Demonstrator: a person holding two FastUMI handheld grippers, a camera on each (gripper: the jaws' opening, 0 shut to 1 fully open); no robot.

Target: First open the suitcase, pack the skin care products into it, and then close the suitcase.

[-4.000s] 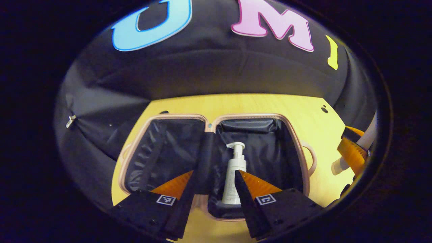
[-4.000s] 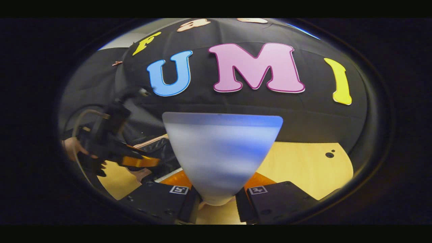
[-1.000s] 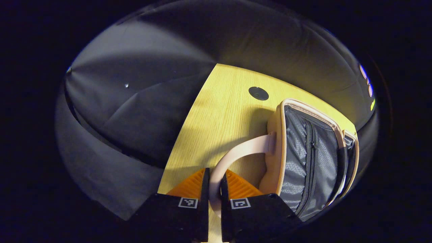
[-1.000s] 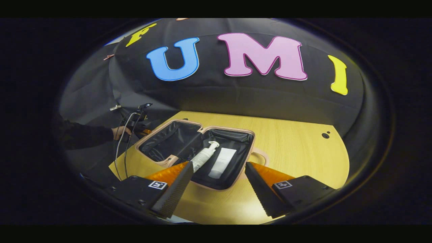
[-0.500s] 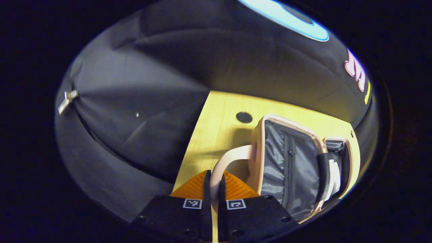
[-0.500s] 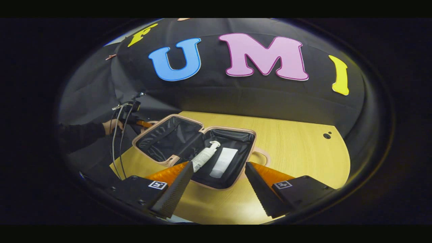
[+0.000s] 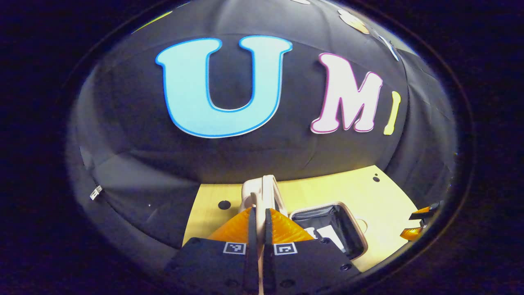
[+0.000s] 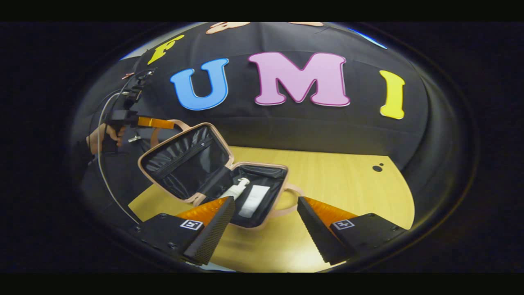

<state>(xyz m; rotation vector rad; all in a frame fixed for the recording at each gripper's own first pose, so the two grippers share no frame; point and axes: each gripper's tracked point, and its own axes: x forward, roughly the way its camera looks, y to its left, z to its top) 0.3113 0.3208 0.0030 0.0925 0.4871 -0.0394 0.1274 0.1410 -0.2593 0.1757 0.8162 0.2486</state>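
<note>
Up swings the lid (image 8: 186,157), lifted off the desk (image 8: 339,180) since half a second ago!
Left claw (image 7: 258,221) clamps the lid's handle (image 7: 266,190) to fold it shut; right claw (image 8: 266,223) waits, spread apart, over bottle (image 8: 233,190) and tube (image 8: 254,200).

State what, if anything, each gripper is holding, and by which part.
The left gripper pinches the suitcase lid by its pink handle. The right gripper is open and holds nothing.

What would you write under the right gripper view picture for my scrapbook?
The left gripper lifts the suitcase lid by its handle, with a pump bottle and tube packed inside.
</note>
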